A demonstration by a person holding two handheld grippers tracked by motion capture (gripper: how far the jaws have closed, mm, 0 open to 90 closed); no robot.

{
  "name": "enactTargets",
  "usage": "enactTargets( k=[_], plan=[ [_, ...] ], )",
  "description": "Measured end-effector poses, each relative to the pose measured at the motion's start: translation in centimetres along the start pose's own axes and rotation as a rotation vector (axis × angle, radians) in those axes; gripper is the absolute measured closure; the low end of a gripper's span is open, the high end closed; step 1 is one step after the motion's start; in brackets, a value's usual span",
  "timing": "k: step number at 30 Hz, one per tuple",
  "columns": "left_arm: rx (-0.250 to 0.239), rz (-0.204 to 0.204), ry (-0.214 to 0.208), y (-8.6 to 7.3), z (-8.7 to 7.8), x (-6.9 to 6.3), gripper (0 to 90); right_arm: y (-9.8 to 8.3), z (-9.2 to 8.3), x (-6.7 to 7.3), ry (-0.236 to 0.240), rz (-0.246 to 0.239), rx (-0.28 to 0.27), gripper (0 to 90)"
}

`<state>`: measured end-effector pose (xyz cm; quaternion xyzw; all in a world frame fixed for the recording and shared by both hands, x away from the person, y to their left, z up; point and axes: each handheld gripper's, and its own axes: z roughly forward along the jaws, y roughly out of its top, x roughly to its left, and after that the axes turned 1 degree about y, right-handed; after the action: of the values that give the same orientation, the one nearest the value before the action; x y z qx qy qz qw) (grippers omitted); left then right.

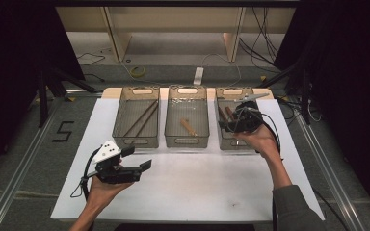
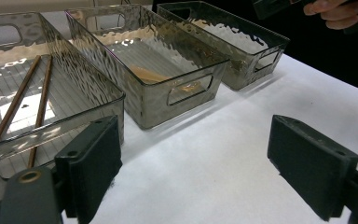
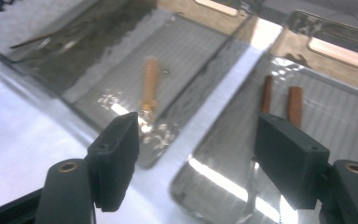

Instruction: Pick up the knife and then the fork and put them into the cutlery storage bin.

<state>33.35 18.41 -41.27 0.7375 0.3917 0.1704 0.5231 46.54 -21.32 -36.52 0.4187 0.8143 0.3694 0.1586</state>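
Three clear bins sit in a row at the far side of the white table (image 1: 183, 192). The left bin (image 1: 136, 117) holds two long thin brown sticks (image 1: 142, 119) lying side by side. The middle bin (image 1: 187, 116) holds one short tan stick (image 1: 188, 127). The right bin (image 1: 231, 120) holds two short dark brown sticks (image 3: 282, 103) (they lie next to each other, not touching, in my right gripper view).

My left gripper (image 1: 142, 159) hangs just above the bare white table, near the front corner of the left bin. Its jaws are wide apart and hold nothing. In my left gripper view the jaws point at the table in front of the middle bin. My left hand (image 1: 101, 190) grips it from below, with my arm coming in from the near edge of the table.

My right gripper (image 3: 196, 158) is over the near end of the right bin, close to its front wall. Its jaws are wide apart too, with nothing between them. My right hand (image 1: 259, 139) holds it from the near side, and my arm in a grey sleeve (image 1: 294, 209) reaches forward.
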Motion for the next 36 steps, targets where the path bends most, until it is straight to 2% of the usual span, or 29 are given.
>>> enactTargets(
  k=[8, 13, 16, 21, 26, 36],
  plan=[
    [0.001, 0.001, -0.003, 0.0, 0.1, -0.1, 16.8, -1.3, -0.3, 2.2, 0.043, -0.025, -0.031, 30.1],
    [0.002, 0.004, -0.005, 0.0, 0.1, -0.1, 16.8, -1.9, -1.2, 3.4, 0.071, -0.035, -0.071, 29.7],
    [0.006, 0.006, -0.009, 0.0, 0.1, -0.2, 16.8, -2.5, -1.5, 3.9, 0.084, -0.031, -0.099, 29.7],
    [0.006, 0.007, -0.010, 0.0, 0.1, -0.2, 16.8, -3.6, -1.7, 4.6, 0.103, -0.029, -0.114, 29.6],
    [0.008, 0.008, -0.012, 0.0, 0.2, -0.1, 16.8, -4.7, -1.8, 5.3, 0.140, -0.005, -0.142, 29.7],
    [0.008, 0.007, -0.016, 0.0, 0.2, -0.2, 16.8, -6.4, -1.9, 6.5, 0.166, -0.006, -0.161, 29.4]
  ],
)
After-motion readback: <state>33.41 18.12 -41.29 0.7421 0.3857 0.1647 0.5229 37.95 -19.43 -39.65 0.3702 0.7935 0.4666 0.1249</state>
